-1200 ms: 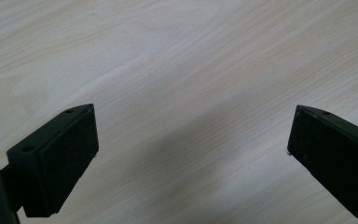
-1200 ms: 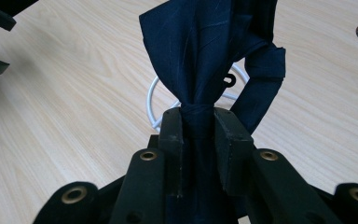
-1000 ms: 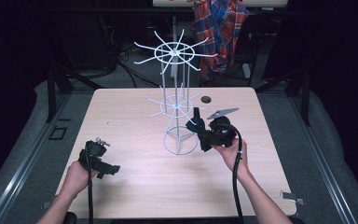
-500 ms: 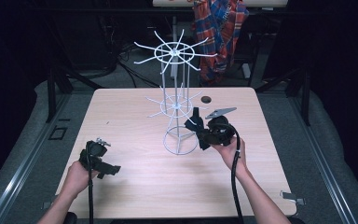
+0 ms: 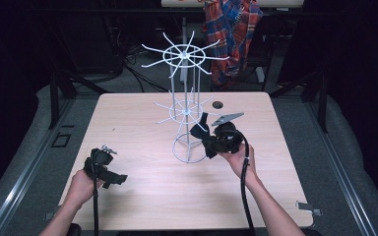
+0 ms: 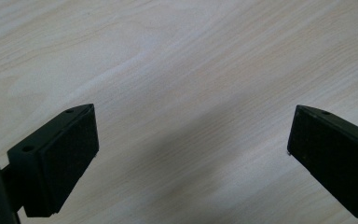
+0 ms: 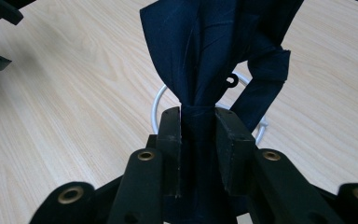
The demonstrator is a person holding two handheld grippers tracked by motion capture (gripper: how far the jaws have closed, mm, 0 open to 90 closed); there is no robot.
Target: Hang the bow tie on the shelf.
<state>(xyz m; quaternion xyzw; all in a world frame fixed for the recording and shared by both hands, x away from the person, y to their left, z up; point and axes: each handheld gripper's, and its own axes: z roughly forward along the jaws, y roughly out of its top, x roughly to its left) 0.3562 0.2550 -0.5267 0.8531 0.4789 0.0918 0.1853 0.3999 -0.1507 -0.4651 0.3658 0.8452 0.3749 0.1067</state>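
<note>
A white wire rack (image 5: 186, 105) with spoked arms stands mid-table on a ring base (image 7: 157, 103). My right gripper (image 5: 207, 138) sits just right of that base, shut on a bunched dark navy cloth (image 7: 214, 56) that sticks up past the jaws (image 5: 200, 129). In the right gripper view the cloth is pinched between both pads and fans out above them. My left gripper (image 5: 109, 173) is held low over the table's front left, open, with bare wood between its pads (image 6: 60, 156).
A small dark round object (image 5: 218, 104) lies on the table (image 5: 138, 118) behind the rack. A plaid garment (image 5: 231, 34) hangs beyond the far edge. Cables trail from both grippers toward the front edge.
The right gripper with the cloth has shifted slightly toward the rack's base. The left gripper has barely moved.
</note>
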